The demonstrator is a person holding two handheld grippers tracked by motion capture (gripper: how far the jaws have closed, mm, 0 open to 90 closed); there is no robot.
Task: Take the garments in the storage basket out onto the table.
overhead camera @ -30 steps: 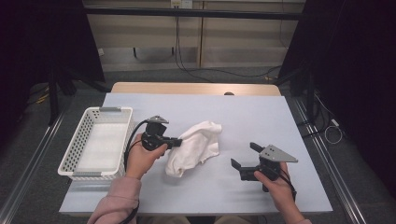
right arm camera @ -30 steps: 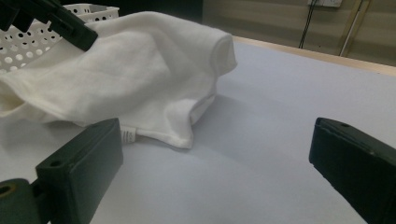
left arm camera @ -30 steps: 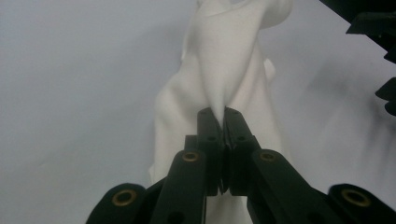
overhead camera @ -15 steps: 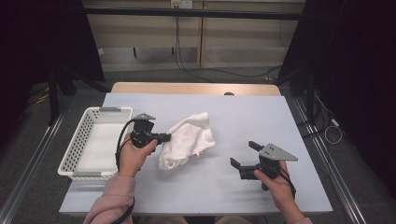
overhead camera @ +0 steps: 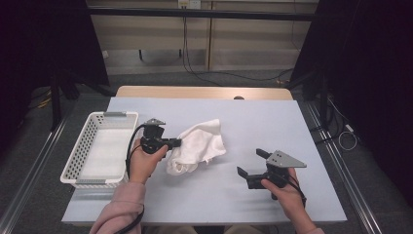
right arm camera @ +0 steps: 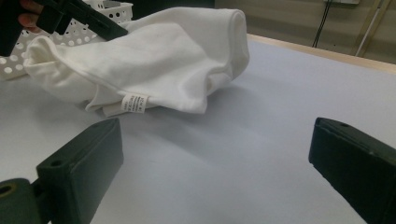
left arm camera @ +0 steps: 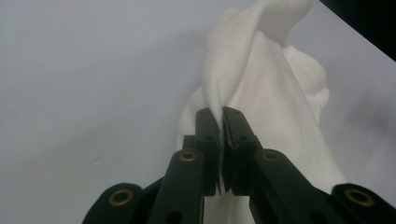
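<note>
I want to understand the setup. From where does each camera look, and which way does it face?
High view: above the person's side, facing forward and down on the table; forearms, both hands.
Left gripper view: on the left gripper, along its fingers, shut on the white cloth.
Right gripper view: on the right gripper, low over the table, open fingers, facing the cloth.
All three share the cloth; high and right gripper views share the white basket.

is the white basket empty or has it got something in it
Empty. From the high view the white basket shows only its bare bottom; the white cloth lies outside it, on the table.
</note>
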